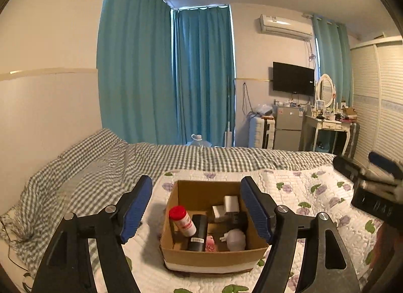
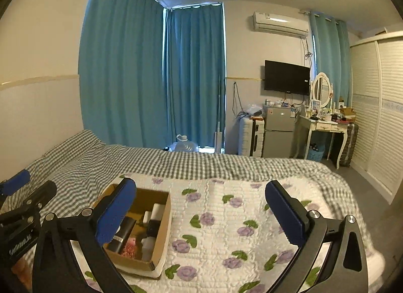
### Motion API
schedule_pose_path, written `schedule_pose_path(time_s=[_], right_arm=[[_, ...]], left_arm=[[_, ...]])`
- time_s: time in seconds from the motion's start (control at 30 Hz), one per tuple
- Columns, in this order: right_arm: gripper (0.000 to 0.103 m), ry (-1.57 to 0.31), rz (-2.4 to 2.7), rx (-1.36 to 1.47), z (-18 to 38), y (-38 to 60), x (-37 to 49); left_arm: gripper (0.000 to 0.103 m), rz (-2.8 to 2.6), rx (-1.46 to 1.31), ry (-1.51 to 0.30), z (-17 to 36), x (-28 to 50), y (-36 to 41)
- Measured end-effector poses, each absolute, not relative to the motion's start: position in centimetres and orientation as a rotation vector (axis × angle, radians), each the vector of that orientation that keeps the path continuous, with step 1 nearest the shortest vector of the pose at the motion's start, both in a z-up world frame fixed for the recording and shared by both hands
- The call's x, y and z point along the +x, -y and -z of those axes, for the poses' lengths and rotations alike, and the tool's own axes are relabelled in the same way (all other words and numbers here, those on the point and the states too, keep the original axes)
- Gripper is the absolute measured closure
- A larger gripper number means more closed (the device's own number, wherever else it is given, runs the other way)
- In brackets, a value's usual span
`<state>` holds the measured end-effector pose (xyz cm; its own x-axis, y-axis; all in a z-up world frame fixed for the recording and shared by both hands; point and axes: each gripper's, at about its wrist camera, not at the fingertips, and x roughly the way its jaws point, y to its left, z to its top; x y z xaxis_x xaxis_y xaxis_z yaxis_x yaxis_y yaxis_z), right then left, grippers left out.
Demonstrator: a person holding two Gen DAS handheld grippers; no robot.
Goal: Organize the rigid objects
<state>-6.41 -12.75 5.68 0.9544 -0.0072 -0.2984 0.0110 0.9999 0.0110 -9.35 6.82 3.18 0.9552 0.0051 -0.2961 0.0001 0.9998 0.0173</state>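
On the bed, the box (image 1: 214,255) holds the bottle (image 1: 182,221); both tools, left (image 1: 196,213) and right (image 2: 200,216), hang spread, empty. Next likely a reach into the box.

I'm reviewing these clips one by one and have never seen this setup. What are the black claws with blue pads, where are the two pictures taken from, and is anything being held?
There is no robot here: a person carries a hand-held two-finger gripper in each hand, with a wide-angle camera on each looking forward along its fingers. One picture is from the left gripper, the other from the right gripper; each also catches the other at its edge. Both stand open and hold nothing. Below them is a bed with a flowered quilt. On it sits an open cardboard box holding a red-capped bottle, a black cylinder, a white charger and a few small items I cannot identify.
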Motion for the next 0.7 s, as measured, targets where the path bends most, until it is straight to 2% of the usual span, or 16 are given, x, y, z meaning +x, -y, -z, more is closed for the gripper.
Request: schedule_pose_path(time_s=[0.23, 0.7], right_arm=[[0.0, -0.362, 0.009, 0.019, -1.2, 12.2, -6.0], [0.0, -0.378, 0.028, -0.019, -0.5, 11.0, -5.6]], left_arm=[[0.027, -0.004, 0.053, -0.309, -1.7, -10.0, -6.7], [0.027, -0.023, 0.035, -0.357, -0.9, -9.4, -7.6]])
